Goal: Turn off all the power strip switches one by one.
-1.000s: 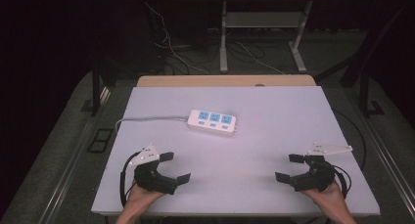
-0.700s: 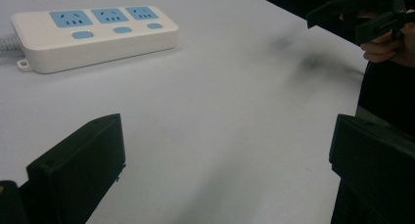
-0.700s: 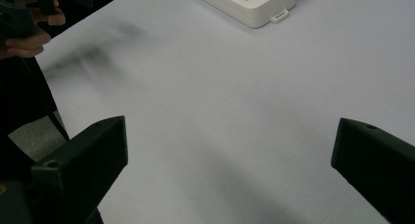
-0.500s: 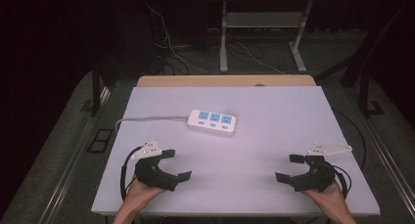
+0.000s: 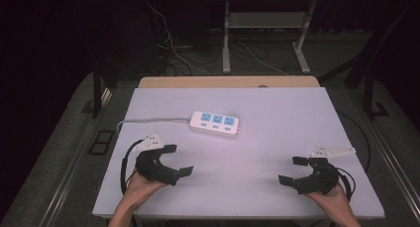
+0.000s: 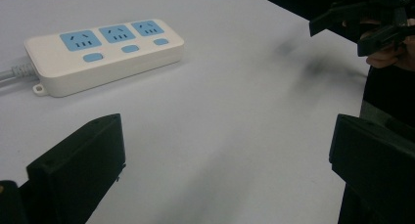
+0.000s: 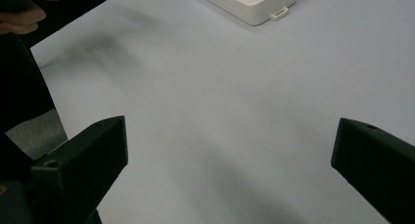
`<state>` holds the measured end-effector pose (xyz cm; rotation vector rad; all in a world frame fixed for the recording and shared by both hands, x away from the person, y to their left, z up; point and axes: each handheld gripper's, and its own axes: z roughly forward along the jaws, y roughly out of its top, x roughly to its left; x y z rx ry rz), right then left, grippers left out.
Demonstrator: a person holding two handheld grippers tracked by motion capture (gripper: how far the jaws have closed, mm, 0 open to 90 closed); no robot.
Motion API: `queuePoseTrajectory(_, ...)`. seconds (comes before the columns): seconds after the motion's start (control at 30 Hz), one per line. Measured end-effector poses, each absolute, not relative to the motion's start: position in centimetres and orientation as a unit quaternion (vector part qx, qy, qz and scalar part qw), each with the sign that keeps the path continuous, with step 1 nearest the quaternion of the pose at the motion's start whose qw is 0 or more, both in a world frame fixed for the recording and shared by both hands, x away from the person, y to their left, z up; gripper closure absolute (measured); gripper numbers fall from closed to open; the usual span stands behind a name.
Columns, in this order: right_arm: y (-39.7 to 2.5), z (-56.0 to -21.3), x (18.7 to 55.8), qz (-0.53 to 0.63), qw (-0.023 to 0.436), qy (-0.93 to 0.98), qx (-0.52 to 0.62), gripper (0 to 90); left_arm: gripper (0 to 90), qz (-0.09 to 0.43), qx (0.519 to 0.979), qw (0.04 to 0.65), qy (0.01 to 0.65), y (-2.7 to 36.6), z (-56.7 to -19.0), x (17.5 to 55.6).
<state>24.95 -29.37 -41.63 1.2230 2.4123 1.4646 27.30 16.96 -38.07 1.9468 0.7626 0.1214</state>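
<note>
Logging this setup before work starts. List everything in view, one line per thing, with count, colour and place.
power strip: 1, white with three blue sockets, on the table, left of centre toward the far side
power strip cable: 1, grey, runs from the strip's left end toward the table's left edge
table: 1, pale grey top, centre of the high view
wooden board: 1, tan, along the table's far edge
floor cables: several, light, on the dark floor beyond the table
metal frame legs: 2, grey, on the floor behind the table
left gripper: 1, black, near left of the table, jaws apart, holding nothing
right gripper: 1, black, near right, jaws apart, holding nothing
hands: 2, gripping the grippers at the near edge
</note>
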Motion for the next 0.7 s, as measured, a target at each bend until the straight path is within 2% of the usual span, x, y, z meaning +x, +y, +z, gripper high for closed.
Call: queuePoseTrajectory(0.7,-29.3,-41.7,25.0,0.473,0.030,0.787,0.396,0.1,0.0,0.055,0.821,0.477,0.309,16.0,-36.0,30.8)
